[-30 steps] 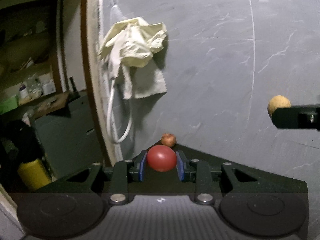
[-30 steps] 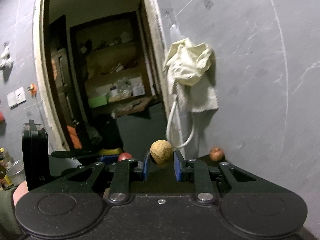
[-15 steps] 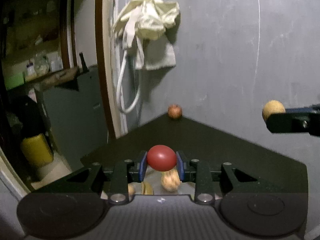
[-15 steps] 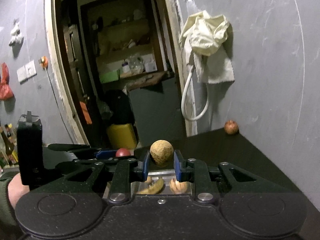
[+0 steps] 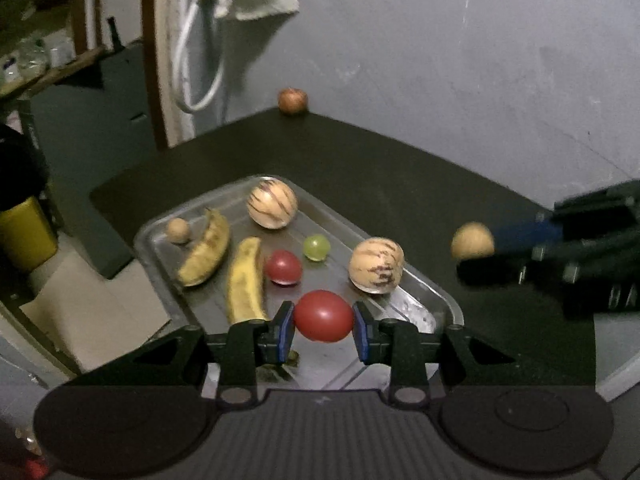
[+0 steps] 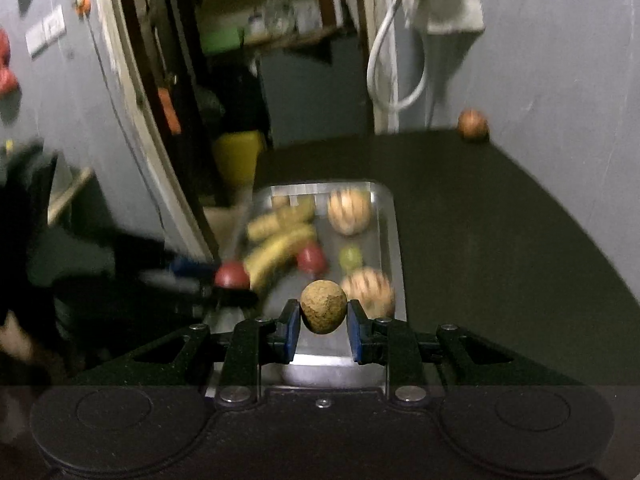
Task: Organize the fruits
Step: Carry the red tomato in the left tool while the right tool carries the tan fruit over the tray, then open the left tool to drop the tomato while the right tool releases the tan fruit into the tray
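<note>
My left gripper (image 5: 323, 325) is shut on a red tomato (image 5: 323, 316) and holds it above the near end of a metal tray (image 5: 436, 292). My right gripper (image 6: 323, 322) is shut on a rough tan round fruit (image 6: 323, 311), also over the tray's near end (image 6: 396, 240); it shows at the right of the left wrist view (image 5: 472, 241). In the tray lie two bananas (image 5: 244, 276), two striped melons (image 5: 376, 265), a second red tomato (image 5: 283, 267), a green grape (image 5: 316, 246) and a small tan ball (image 5: 178, 230).
The tray sits on a dark table (image 5: 400, 184) set in a corner of grey walls. A reddish-brown fruit (image 5: 293, 100) lies at the far corner of the table. A cloth and white cable (image 5: 200, 40) hang by a doorway. A yellow container (image 5: 24, 236) stands on the floor.
Both grippers have tipped downward over the table, each keeping its fruit. The tray of fruit has come fully into view below them.
</note>
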Motion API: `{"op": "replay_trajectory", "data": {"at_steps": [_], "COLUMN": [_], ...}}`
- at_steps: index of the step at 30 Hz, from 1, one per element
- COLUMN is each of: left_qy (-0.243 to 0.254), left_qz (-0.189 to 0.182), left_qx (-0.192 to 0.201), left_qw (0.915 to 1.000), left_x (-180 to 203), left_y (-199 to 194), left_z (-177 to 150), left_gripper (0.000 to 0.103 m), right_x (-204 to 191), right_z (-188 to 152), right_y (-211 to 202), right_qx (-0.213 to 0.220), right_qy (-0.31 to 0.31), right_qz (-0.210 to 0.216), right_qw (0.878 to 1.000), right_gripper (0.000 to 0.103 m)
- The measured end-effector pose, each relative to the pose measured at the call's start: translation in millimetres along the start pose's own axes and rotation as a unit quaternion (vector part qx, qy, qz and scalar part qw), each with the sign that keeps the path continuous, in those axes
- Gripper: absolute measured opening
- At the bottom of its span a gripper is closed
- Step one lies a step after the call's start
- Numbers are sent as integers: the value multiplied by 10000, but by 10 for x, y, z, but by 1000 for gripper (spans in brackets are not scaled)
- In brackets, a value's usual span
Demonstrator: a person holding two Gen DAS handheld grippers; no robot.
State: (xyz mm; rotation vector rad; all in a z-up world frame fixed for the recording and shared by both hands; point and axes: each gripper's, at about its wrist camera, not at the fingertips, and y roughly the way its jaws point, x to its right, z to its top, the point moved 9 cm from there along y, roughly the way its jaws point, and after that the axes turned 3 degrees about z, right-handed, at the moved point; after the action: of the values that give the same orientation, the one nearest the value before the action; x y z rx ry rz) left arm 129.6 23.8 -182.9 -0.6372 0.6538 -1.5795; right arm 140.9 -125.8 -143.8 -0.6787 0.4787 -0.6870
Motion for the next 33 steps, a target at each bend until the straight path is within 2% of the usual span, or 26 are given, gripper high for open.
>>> {"op": "replay_trajectory", "data": {"at_steps": [7,16,22,30,33], "left_qy": [602,733,786,715,657], "left_qz": [-171,-331,-292,-158,-103], "left_qx": [-324,-633,-718,-730,-661], "left_qw": [9975,9948,9939,9946,9956], "left_x": [100,109,64,59,65], "left_y": [396,653,729,731,683], "left_z": [-71,-103,-98,-119,-104], "left_gripper": [33,33,34,34,40], "right_x": [112,252,257,267,305], "right_z": [-224,-276,-302,-287,-277], "right_y": [352,672,762,735,623], "right_qx": [-461,-865,-980,-904,-808], "right_qy": [-227,-243,-272,-344,-341], "right_qz": [-29,50,92,136,120], "right_qw": [9987,9959,9948,9952,9961], "right_gripper": [26,27,28,33,35]}}
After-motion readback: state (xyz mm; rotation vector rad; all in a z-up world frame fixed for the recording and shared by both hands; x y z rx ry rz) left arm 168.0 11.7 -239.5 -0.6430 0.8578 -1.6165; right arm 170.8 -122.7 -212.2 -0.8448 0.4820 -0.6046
